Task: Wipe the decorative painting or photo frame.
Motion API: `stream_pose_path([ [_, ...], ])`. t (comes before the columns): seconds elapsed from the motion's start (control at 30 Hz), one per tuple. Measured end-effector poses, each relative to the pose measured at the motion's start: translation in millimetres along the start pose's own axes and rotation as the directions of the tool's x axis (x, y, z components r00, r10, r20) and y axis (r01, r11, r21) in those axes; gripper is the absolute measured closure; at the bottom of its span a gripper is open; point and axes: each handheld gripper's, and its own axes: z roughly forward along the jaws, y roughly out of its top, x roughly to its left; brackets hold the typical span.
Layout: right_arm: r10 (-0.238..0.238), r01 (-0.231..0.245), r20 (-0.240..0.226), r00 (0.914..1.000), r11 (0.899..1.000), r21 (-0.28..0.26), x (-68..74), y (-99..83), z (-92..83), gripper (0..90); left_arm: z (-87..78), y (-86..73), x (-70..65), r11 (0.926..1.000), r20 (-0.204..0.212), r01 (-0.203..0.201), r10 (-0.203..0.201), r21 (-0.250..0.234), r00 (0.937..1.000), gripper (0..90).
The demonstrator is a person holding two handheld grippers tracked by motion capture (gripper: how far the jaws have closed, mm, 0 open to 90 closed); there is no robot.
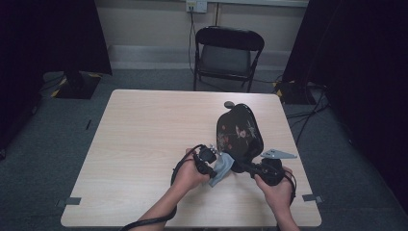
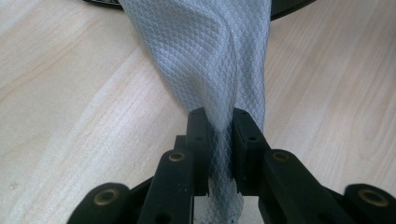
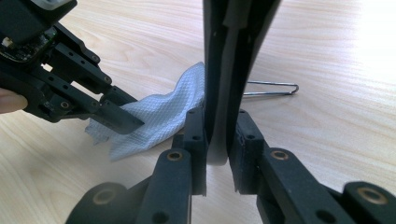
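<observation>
A black lacquered tray (image 1: 239, 131) with a flower pattern stands tilted on its edge above the right half of the table. My right gripper (image 1: 242, 166) is shut on its near rim; in the right gripper view the jaws (image 3: 217, 135) clamp the dark rim (image 3: 229, 56) edge-on. A grey-white waffle cloth (image 1: 222, 169) hangs from my left gripper (image 1: 216, 161), just left of the tray's lower edge. The left gripper view shows the jaws (image 2: 219, 126) pinching the cloth (image 2: 210, 56), with the tray's rim (image 2: 292, 5) beyond it. In the right gripper view the left gripper (image 3: 122, 119) holds the cloth (image 3: 156, 119) beside the tray.
The light wooden table (image 1: 144, 144) has bare room across its left half. A small grey round thing (image 1: 229, 104) lies just behind the tray. A thin bent wire (image 3: 275, 88) lies on the wood to the right of the tray. A folding chair (image 1: 227, 55) stands beyond the far edge.
</observation>
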Motion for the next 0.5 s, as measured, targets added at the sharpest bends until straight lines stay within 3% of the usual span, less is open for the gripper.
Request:
stream_pose_path([
  [0.07, 0.002, -0.002, -0.003, 1.0000, 1.000, 0.000, 0.0, -0.2, -0.2, 78.4, -2.3, 0.4, -1.0, 1.0000, 0.001, 0.002, -0.002, -0.008, 1.0000, 79.0],
  [0.13, 0.001, 0.000, -0.008, 1.0000, 1.000, 0.004, 0.2, -0.8, -0.4, 78.2, -10.6, 3.4, -2.3, 0.9997, 0.009, -0.004, 0.004, -0.024, 1.0000, 79.0],
  [0.17, -0.001, 0.001, -0.008, 1.0000, 1.000, 0.006, 0.2, -1.2, -0.7, 78.1, -22.4, 8.6, -5.7, 0.9987, 0.004, -0.017, 0.017, -0.049, 0.9999, 79.0],
  [0.2, -0.001, 0.001, -0.008, 1.0000, 1.000, 0.006, 0.2, -1.2, -0.7, 78.1, -22.4, 8.6, -5.7, 0.9987, 0.004, -0.017, 0.017, -0.049, 0.9999, 79.0],
  [0.23, 0.003, -0.003, -0.014, 0.9999, 1.000, 0.008, 0.0, -1.7, -0.9, 77.9, -37.0, 15.3, -8.0, 0.9962, 0.002, -0.031, 0.031, -0.081, 0.9995, 79.0],
  [0.4, 0.004, -0.004, -0.009, 1.0000, 1.000, 0.005, -0.1, -1.9, -1.7, 78.4, -75.8, 37.3, -15.6, 0.9879, -0.028, -0.062, 0.058, -0.142, 0.9979, 78.9],
  [0.43, 0.004, -0.004, -0.009, 1.0000, 1.000, 0.005, -0.1, -1.9, -1.7, 78.4, -75.8, 37.3, -15.6, 0.9879, -0.028, -0.062, 0.058, -0.142, 0.9979, 78.9],
  [0.47, 0.002, -0.002, -0.002, 1.0000, 1.000, 0.004, 0.5, -1.4, -1.7, 78.7, -91.0, 46.9, -19.8, 0.9821, -0.035, -0.082, 0.077, -0.169, 0.9964, 78.9],
  [0.5, 0.001, -0.001, 0.000, 1.0000, 1.000, 0.004, 0.8, -1.3, -1.7, 78.7, -91.0, 46.9, -19.8, 0.9821, -0.035, -0.082, 0.077, -0.169, 0.9964, 78.9],
])
